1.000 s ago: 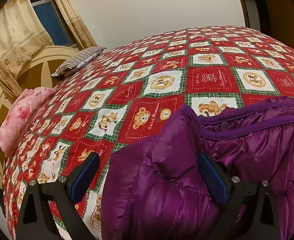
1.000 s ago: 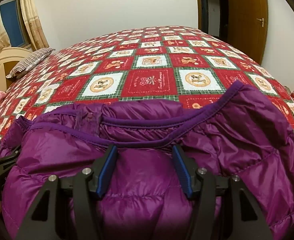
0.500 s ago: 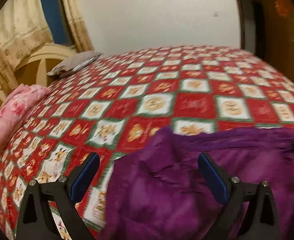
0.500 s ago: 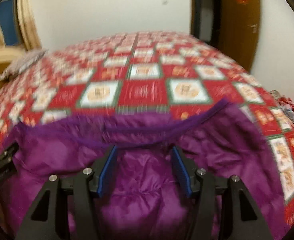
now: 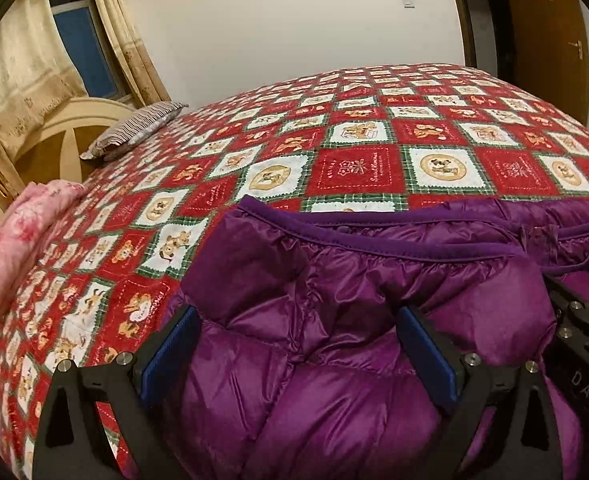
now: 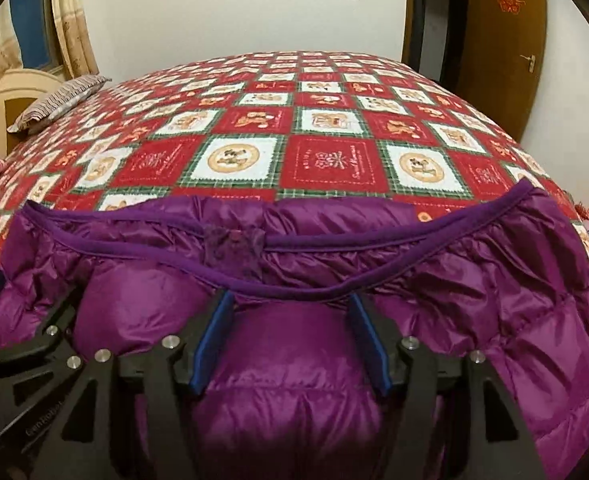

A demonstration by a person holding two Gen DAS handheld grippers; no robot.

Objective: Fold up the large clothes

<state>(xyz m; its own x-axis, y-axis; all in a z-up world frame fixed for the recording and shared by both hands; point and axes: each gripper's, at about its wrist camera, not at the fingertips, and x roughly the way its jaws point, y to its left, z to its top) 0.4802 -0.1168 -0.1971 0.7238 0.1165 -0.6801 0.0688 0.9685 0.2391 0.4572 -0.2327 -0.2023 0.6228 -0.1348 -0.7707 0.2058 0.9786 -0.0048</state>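
Note:
A shiny purple down jacket (image 5: 354,288) lies folded on the near part of the bed, its trimmed hem edge facing the far side. It also fills the lower right wrist view (image 6: 294,264). My left gripper (image 5: 298,344) is open, its blue-padded jaws spread wide over the jacket's left part. My right gripper (image 6: 290,332) is open, jaws astride a puffy bulge near the jacket's middle. The right gripper shows at the right edge of the left wrist view (image 5: 586,320). The left gripper shows at the lower left of the right wrist view (image 6: 22,340).
The bed has a red, white and green patchwork cover (image 5: 358,160). A striped pillow (image 5: 134,128) and a pink quilt (image 5: 26,232) lie by the cream headboard (image 5: 54,136) at left. A brown door (image 6: 506,40) stands at right.
Both grippers have shifted towards each other over the jacket. The left gripper now straddles the jacket's left part instead of its edge. Both jaws stay open.

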